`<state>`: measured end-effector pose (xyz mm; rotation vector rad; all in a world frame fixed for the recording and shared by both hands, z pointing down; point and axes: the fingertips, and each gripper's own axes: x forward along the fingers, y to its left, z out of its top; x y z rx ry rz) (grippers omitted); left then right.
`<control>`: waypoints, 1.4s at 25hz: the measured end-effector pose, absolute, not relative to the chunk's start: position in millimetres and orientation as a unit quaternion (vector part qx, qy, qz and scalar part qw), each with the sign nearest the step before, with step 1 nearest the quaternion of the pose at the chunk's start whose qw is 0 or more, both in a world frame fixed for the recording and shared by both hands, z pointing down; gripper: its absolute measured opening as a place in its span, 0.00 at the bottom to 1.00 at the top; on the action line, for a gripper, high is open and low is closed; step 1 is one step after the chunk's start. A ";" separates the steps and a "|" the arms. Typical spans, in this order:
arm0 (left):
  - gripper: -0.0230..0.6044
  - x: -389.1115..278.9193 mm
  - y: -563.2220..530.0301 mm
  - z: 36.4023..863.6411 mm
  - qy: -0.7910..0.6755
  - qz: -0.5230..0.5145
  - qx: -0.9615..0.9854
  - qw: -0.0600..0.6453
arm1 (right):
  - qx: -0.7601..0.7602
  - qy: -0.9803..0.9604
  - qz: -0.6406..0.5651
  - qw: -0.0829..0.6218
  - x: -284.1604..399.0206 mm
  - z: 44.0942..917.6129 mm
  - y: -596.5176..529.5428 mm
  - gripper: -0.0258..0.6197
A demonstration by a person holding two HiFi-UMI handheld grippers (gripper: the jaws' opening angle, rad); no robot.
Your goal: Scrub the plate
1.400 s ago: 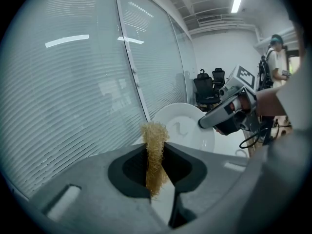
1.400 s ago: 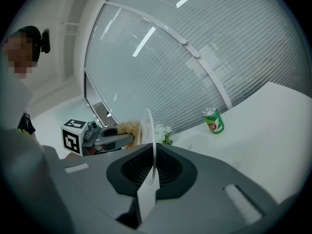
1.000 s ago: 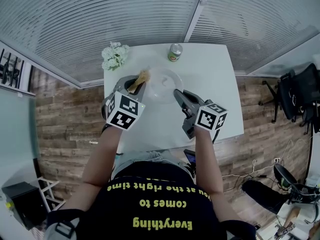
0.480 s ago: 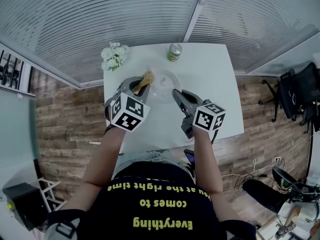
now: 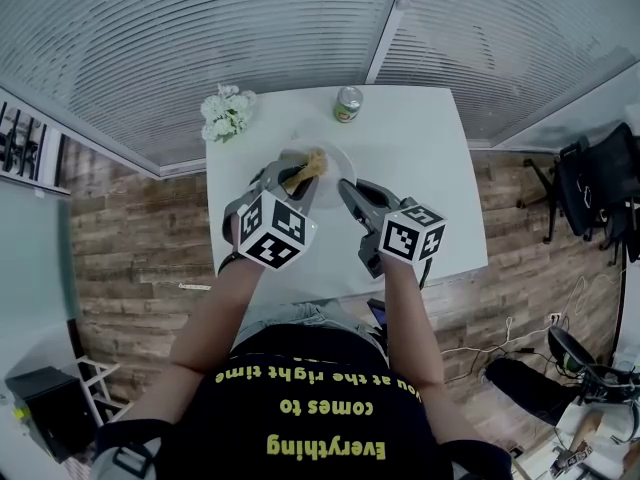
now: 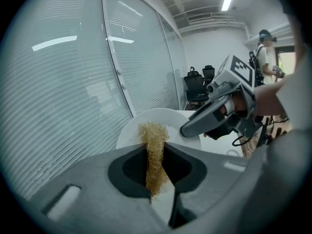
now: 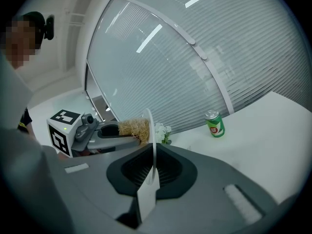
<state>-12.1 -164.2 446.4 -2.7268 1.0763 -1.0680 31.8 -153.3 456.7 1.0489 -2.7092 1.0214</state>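
The plate [image 7: 151, 145], nipped upright by its rim in the tightly closed right gripper [image 5: 347, 186], shows there only edge-on, and the fibre scrubber [image 6: 154, 147] pinched in the narrowly parted left gripper [image 5: 290, 180] meets its half-hidden face.

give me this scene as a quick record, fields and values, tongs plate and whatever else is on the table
left tongs: shut on the scrubber, a straw-coloured fibre pad
right tongs: shut on the rim of the plate
plate: white, held on edge
contact: scrubber against the plate's face
table: white
also on table: green can and white flowers, both at the far edge
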 end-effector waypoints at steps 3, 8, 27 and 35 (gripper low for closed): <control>0.14 -3.0 -159.0 444.8 0.336 -0.341 -0.878 0.016 | 0.339 -0.880 0.332 0.033 30.8 456.9 -151.6 0.06; 0.14 13.9 -150.8 442.5 0.315 -0.341 -0.885 0.027 | 0.338 -0.880 0.333 0.034 29.7 456.9 -152.2 0.06; 0.14 28.6 -141.2 439.8 0.285 -0.345 -0.893 0.054 | 0.332 -0.880 0.338 0.027 27.9 458.1 -152.4 0.06; 0.14 15.1 -146.0 445.9 0.297 -0.367 -0.880 0.048 | 0.333 -0.880 0.338 0.014 33.0 451.0 -153.8 0.06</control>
